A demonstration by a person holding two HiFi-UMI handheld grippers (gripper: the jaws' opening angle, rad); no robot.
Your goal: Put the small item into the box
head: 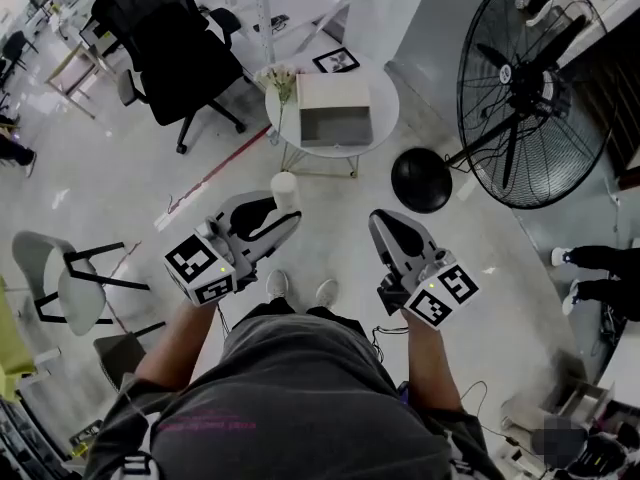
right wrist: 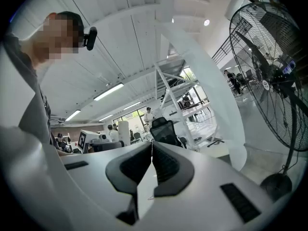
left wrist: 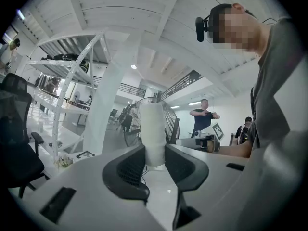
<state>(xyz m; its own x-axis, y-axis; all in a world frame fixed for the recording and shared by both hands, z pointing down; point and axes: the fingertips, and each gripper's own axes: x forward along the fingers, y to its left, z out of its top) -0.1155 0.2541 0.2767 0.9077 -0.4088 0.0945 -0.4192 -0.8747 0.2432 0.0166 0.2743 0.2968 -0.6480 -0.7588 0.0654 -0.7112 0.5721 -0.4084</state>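
A small white cylinder [head: 285,190] is clamped upright between the jaws of my left gripper [head: 283,208], which I hold at waist height; in the left gripper view the cylinder [left wrist: 155,134] rises above both pads, and the left gripper [left wrist: 155,150] presses on its lower part. My right gripper [head: 382,226] is shut with nothing in it; its jaws meet in the right gripper view [right wrist: 152,154]. An open white box [head: 334,111] stands on a small round white table [head: 383,90] some way ahead of both grippers.
A black office chair [head: 175,43] stands left of the table. A large black floor fan [head: 525,88] with a round base [head: 421,180] stands to the right. A grey and white chair [head: 70,283] is at my left. Red tape [head: 215,173] runs across the floor.
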